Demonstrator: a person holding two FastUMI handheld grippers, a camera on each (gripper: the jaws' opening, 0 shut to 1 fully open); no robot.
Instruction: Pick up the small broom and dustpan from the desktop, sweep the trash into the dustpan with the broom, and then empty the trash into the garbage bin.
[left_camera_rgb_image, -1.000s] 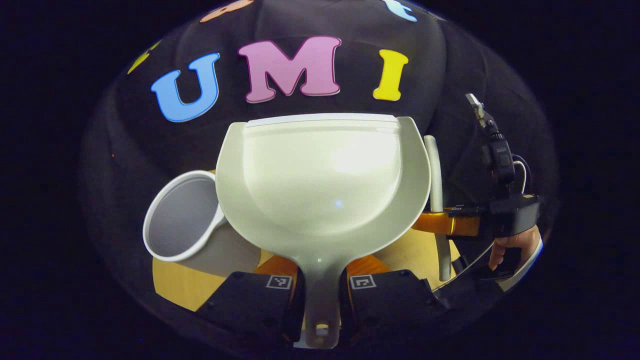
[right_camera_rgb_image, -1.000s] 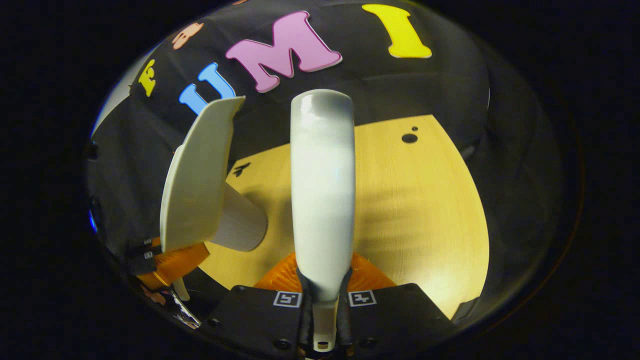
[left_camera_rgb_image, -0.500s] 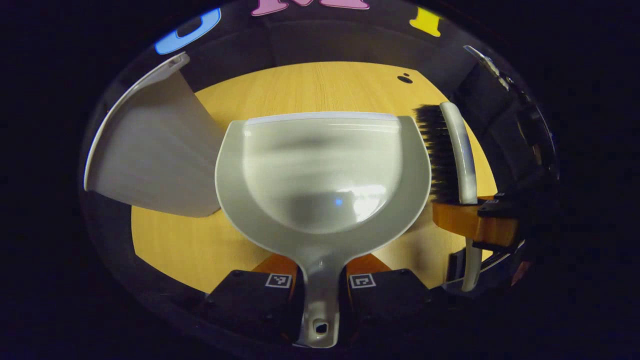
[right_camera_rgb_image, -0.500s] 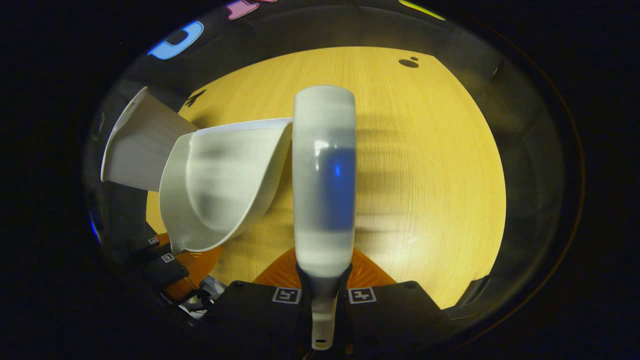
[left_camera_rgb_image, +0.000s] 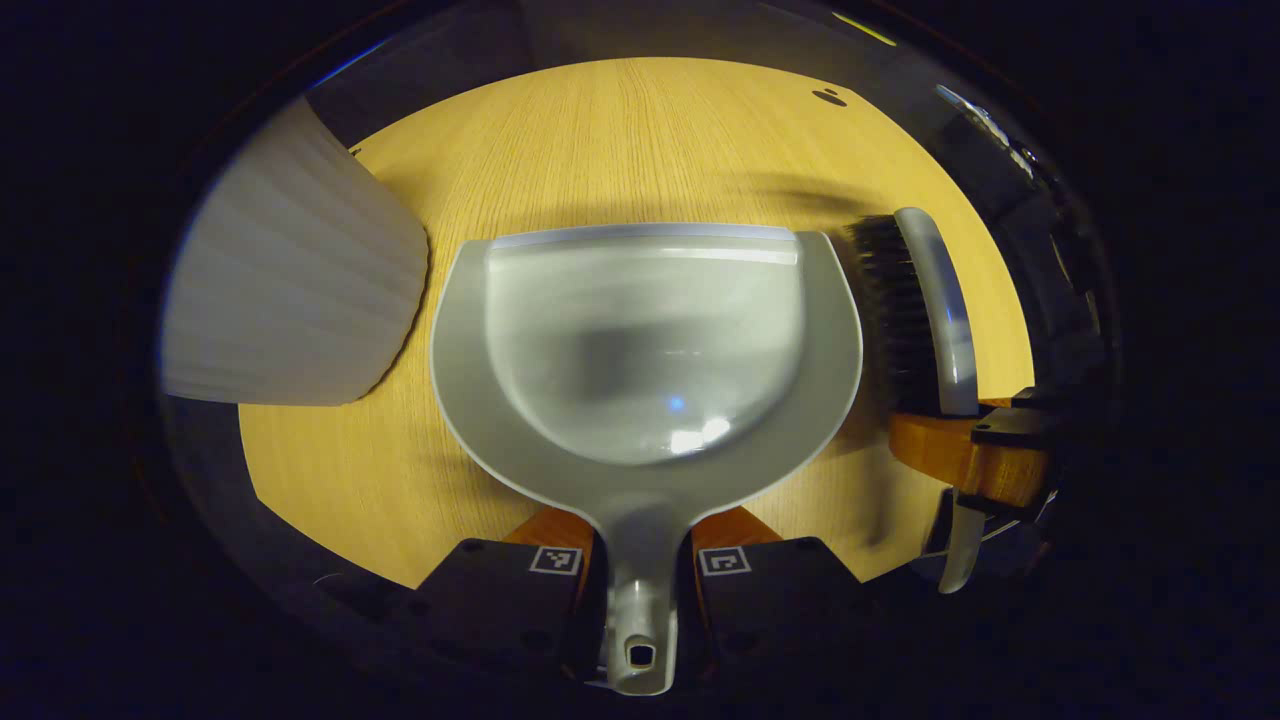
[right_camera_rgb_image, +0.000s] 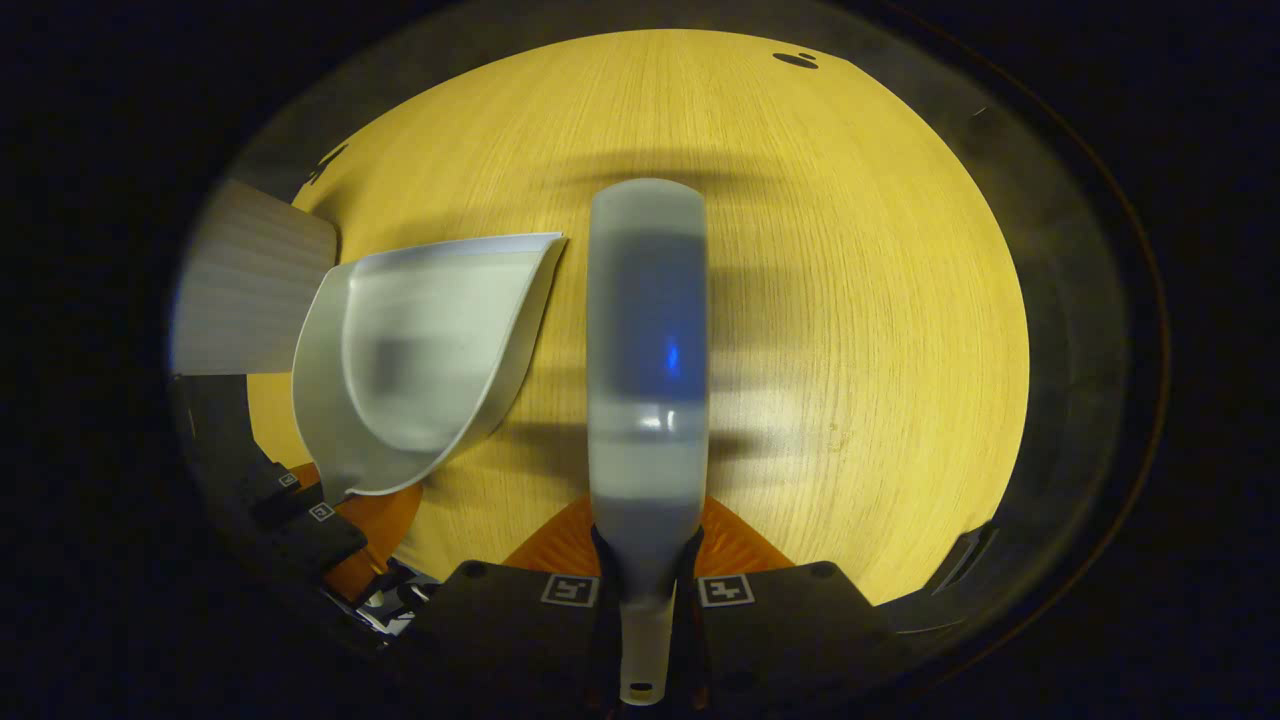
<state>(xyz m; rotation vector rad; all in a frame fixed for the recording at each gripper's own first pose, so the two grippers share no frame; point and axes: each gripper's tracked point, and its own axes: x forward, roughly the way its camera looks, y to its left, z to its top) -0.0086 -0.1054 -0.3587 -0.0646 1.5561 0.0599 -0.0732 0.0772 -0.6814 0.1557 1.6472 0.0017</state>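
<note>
My left gripper (left_camera_rgb_image: 640, 590) is shut on the handle of the white dustpan (left_camera_rgb_image: 645, 340), whose pan looks empty and hangs low over the wooden desktop (left_camera_rgb_image: 640, 140). My right gripper (right_camera_rgb_image: 648, 600) is shut on the handle of the small white broom (right_camera_rgb_image: 648, 340). In the left gripper view the broom (left_camera_rgb_image: 925, 310) sits just right of the dustpan, its dark bristles turned toward the pan, with the right gripper (left_camera_rgb_image: 985, 465) holding it. The right gripper view has the dustpan (right_camera_rgb_image: 425, 350) to the left of the broom, held by the left gripper (right_camera_rgb_image: 320, 520).
A white ribbed garbage bin (left_camera_rgb_image: 290, 290) stands at the left of the desktop, close to the dustpan; its wall (right_camera_rgb_image: 245, 295) also sits at the left of the right gripper view. A small dark hole (left_camera_rgb_image: 828, 97) marks the far side of the desk.
Both grippers have tilted down from the booth wall toward the desktop and dropped lower. The dustpan has come away from the bin's mouth, and the bin now shows only its side wall.
</note>
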